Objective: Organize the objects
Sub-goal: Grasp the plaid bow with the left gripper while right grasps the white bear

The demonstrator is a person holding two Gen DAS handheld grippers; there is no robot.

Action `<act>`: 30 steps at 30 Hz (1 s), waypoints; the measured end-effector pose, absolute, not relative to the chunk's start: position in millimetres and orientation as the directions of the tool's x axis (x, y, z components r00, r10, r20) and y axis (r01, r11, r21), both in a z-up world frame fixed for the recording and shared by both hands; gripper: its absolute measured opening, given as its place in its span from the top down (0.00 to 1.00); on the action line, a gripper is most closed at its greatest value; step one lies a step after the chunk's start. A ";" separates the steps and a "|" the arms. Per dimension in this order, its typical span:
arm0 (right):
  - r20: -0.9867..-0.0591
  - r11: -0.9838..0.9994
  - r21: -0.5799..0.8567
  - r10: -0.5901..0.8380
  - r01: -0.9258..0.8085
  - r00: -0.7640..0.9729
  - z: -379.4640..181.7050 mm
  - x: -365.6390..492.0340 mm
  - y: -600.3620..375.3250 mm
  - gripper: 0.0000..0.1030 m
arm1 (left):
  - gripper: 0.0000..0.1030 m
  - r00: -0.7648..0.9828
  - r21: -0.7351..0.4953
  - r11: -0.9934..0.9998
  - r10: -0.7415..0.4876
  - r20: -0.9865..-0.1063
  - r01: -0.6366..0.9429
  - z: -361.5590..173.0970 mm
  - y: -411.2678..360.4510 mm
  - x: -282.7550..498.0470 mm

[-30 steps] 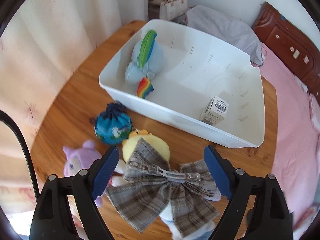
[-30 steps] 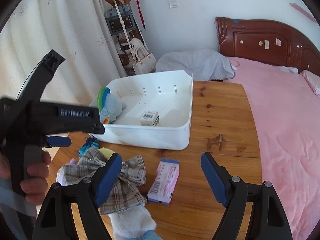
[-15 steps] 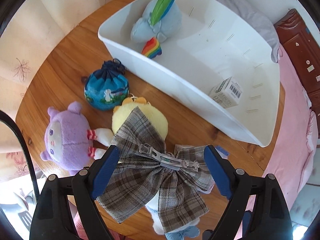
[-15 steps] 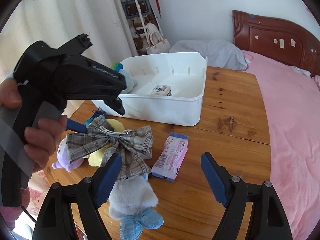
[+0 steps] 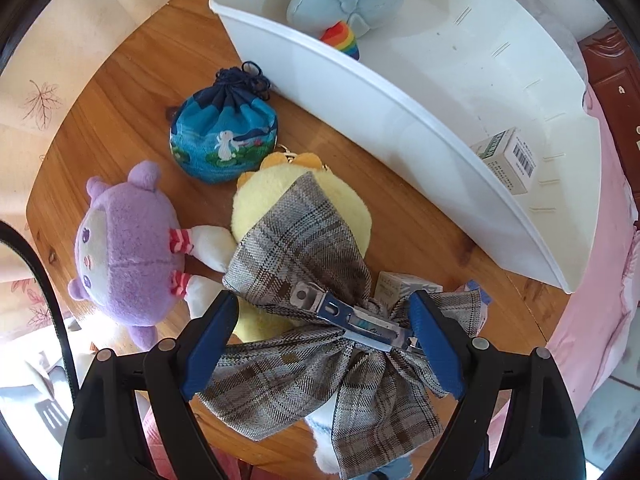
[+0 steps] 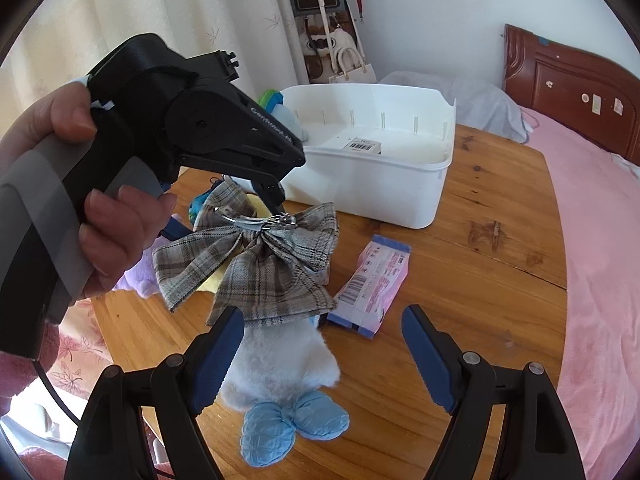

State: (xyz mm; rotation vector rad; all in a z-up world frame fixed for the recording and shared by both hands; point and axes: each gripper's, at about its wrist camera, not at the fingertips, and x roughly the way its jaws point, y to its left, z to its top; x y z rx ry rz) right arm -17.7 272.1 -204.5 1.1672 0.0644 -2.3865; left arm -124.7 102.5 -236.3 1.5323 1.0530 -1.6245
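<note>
A grey plaid bow [image 5: 304, 280] with a metal clip [image 5: 352, 316] lies on top of the toys. My left gripper [image 5: 324, 336] is open, its blue fingers on either side of the clip, close above it. The bow also shows in the right wrist view [image 6: 256, 264], under the left gripper's body [image 6: 208, 128]. My right gripper [image 6: 320, 356] is open and empty above a white plush [image 6: 280, 364] with a blue bow. A white bin [image 5: 460, 120] holds a blue rainbow plush [image 5: 352, 0] and a small box [image 5: 508, 160].
On the round wooden table [image 6: 480, 248] lie a purple plush [image 5: 124, 244], a yellow plush [image 5: 260, 200], a blue drawstring pouch [image 5: 224, 136] and a pink packet [image 6: 372, 284]. A pink bed [image 6: 600, 240] stands to the right. Curtains hang at the left.
My left gripper has come down and forward over the bow, so its fingers now flank the clip. My right gripper has drawn back and lower, toward the white plush.
</note>
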 end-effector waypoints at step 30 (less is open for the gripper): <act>-0.796 -0.829 0.079 -0.387 0.553 -0.465 -236.5 -2.6 236.3 0.21 | 0.46 -0.051 -0.052 -0.395 0.014 -0.999 0.917 -240.2 119.0 -101.2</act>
